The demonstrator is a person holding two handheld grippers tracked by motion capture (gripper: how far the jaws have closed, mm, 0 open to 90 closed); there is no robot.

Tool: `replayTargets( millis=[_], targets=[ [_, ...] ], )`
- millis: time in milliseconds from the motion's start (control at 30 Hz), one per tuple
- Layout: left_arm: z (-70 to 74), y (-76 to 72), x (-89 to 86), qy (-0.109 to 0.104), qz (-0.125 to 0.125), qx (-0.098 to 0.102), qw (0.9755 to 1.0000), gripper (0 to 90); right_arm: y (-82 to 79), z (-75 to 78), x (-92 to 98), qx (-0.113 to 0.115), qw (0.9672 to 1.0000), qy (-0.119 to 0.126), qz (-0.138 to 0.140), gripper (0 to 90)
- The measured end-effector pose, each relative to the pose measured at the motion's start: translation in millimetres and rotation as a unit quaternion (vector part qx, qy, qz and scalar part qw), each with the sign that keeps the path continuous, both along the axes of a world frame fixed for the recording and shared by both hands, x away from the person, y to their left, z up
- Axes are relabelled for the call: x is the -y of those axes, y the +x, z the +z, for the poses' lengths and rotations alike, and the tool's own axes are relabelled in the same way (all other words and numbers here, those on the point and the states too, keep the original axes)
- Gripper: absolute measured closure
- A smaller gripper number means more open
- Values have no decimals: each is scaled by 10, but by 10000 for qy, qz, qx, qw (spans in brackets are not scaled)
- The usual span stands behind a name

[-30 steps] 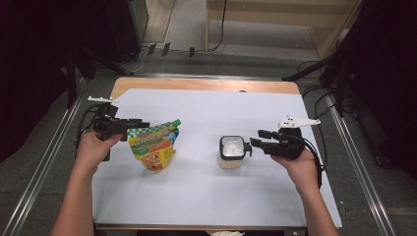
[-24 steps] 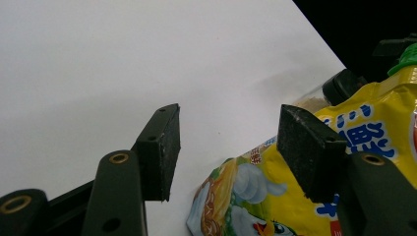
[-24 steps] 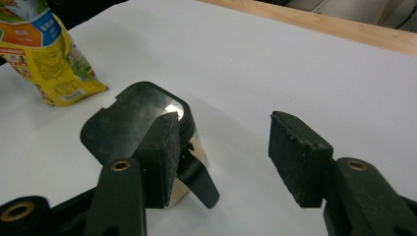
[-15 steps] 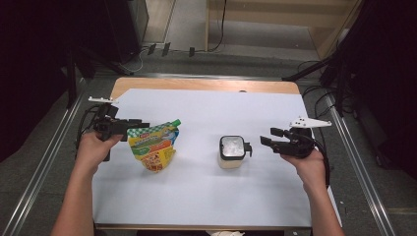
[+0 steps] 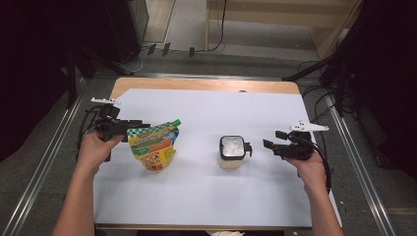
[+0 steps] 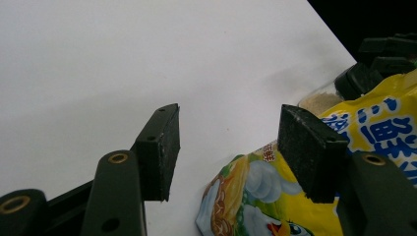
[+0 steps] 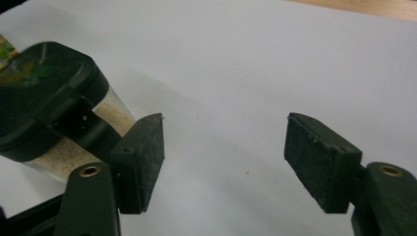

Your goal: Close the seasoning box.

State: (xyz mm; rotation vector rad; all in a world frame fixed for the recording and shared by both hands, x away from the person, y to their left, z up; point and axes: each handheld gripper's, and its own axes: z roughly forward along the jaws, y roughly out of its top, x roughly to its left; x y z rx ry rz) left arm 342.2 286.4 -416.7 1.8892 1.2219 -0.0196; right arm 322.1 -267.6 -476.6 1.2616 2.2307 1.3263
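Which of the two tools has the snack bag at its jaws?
The left tool: its jaws reach the colourful snack bag. The right tool stands apart beside the jar.

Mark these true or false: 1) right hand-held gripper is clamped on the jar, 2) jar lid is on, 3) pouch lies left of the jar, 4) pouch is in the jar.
1) False: the right hand-held gripper is open and apart from the jar; its jaws have just been opening, nothing between them.
2) True: the black lid is on.
3) True: the pouch lies left of it in the high view.
4) False: it lies on the table.
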Motion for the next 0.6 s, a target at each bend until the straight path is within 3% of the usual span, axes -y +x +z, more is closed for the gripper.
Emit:
replayTargets(
  millis=[233, 600],
  targets=[
    [-64, 17, 9, 29, 3, -83, 10000, 421, 33, -81, -33, -111, 9998, -175, -58, 290],
    [-115, 23, 18, 102, 0, -165, 9998, 415, 44, -108, -53, -146, 9996, -227, -70, 284]
  ],
)
